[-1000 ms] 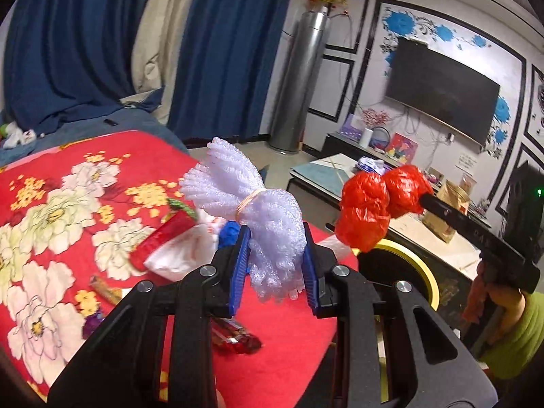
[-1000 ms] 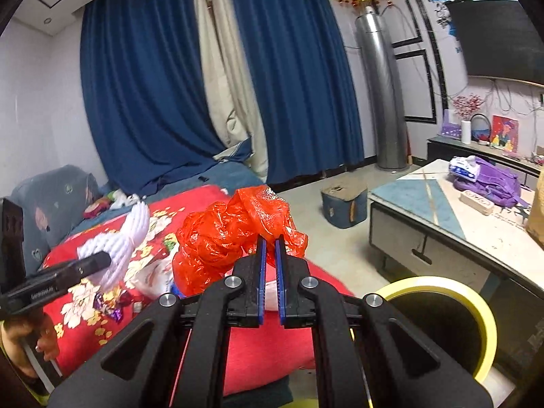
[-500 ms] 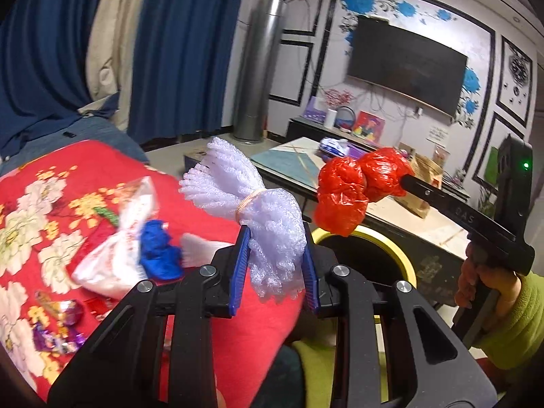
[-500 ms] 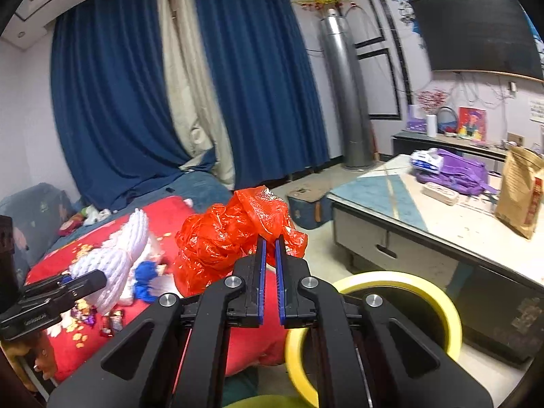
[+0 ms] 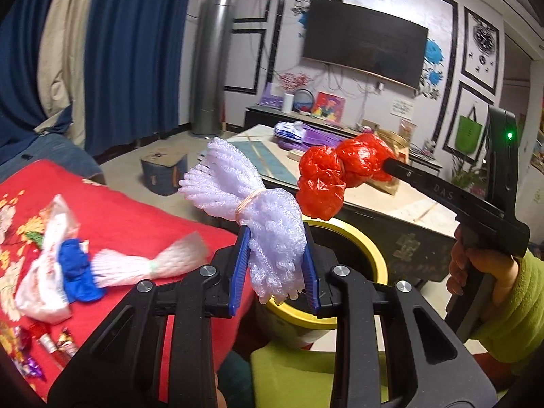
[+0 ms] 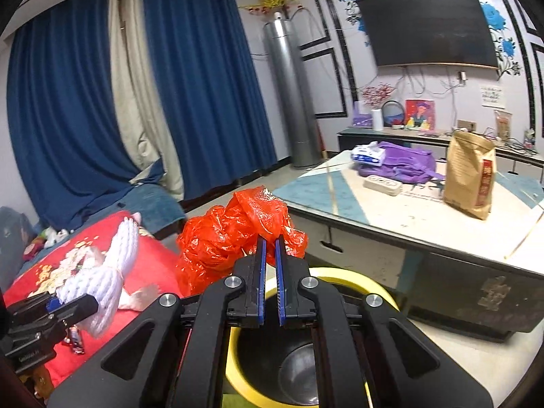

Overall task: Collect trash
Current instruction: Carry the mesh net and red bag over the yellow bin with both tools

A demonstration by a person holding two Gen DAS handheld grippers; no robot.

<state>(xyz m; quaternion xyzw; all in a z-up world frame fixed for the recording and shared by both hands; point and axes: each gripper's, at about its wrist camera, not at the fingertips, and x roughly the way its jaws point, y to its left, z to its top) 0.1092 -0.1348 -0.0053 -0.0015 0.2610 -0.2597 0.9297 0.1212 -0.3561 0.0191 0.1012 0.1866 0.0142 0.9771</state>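
Left tongs point(image 5: 276, 268) clamped on white foam net bundle point(image 5: 268, 227), held just over the near rim of the yellow-rimmed bin point(image 5: 360, 238). Right tongs point(image 6: 269, 251) pinched nearly closed on crumpled red plastic bag point(image 6: 231, 238), above the bin's far side. More trash lies on red floral bed cover point(image 5: 136, 217) left of bin.

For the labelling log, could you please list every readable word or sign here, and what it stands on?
"DAS": black arm of the right tongs.
Small white print on the left tongs' black body: blurred, unreadable.
White wall notice and brown paper bag: print too small.
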